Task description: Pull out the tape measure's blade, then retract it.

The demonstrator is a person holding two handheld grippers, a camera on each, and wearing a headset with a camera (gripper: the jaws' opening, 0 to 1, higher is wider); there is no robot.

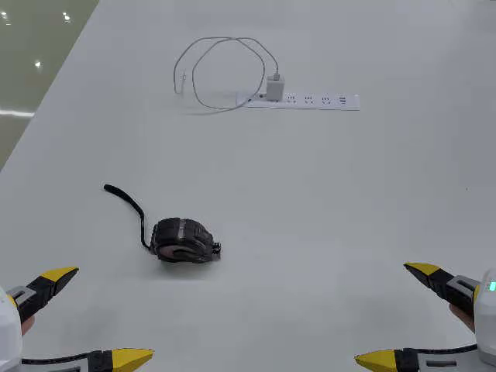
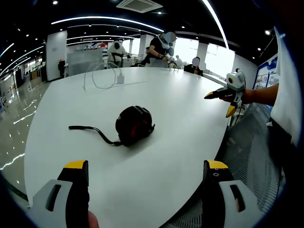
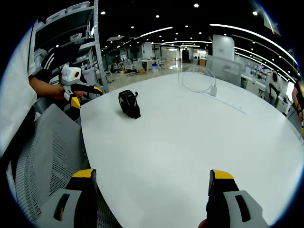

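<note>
black tape measure (image 1: 182,240) rests on white table (image 1: 325,201), ten o'clock of right gripper (image 1: 395,315); that and left gripper (image 1: 97,315) gape wide, empty.

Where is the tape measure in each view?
Head view: tape measure lower left of centre, strap trailing up-left.
Left gripper view: tape measure near centre, strap to its left.
Right gripper view: tape measure upper left of centre.
Shared landmark: charger with looped white cable, beyond it.
</note>
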